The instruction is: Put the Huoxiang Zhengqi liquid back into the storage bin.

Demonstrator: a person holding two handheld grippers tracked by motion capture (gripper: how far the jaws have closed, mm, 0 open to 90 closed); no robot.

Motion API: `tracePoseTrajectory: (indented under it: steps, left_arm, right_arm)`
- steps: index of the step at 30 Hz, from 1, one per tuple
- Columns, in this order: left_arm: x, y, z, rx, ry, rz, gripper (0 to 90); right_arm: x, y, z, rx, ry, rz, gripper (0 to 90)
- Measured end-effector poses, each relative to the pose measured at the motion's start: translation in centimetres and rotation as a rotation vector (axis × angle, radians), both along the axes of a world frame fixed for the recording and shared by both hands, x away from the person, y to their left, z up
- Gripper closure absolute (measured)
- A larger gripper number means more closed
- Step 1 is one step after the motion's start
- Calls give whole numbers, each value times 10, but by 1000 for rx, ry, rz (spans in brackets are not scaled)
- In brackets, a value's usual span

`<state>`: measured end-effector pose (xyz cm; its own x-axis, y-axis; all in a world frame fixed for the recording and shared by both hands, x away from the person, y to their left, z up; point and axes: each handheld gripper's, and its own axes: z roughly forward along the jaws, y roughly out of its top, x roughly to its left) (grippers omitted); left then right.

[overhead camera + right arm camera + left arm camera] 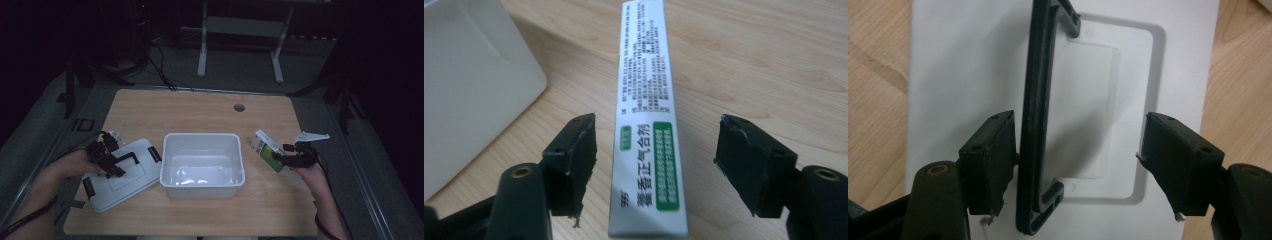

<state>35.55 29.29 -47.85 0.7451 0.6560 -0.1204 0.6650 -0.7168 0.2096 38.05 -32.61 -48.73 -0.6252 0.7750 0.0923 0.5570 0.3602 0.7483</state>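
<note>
Right gripper view: box [646, 130] stands between right gripper [656, 165] jaws, unclenched; left gripper [1075, 167] released, straddling lid handle [1035, 120].

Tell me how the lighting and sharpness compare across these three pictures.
High view: dim and underexposed, surroundings nearly black, a pale glare on the floor of the white bin. Left gripper view: bright, the white lid evenly lit, its black handle casting a soft shadow. Right gripper view: well lit, print on the medicine box sharp nearby, softer farther off.
</note>
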Motion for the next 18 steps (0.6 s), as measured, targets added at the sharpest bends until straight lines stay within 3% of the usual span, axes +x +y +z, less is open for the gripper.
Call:
tracePoseTrajectory:
  steps: [10, 18]
  left_arm:
    - [-1, 1, -3, -3, 9, 6, 304]
    - [-1, 1, -3, 2, 4, 10, 303]
  right_arm:
    - [11, 13, -3, -76, 45, 27, 411]
    - [18, 21, -6, -124, 86, 32, 521]
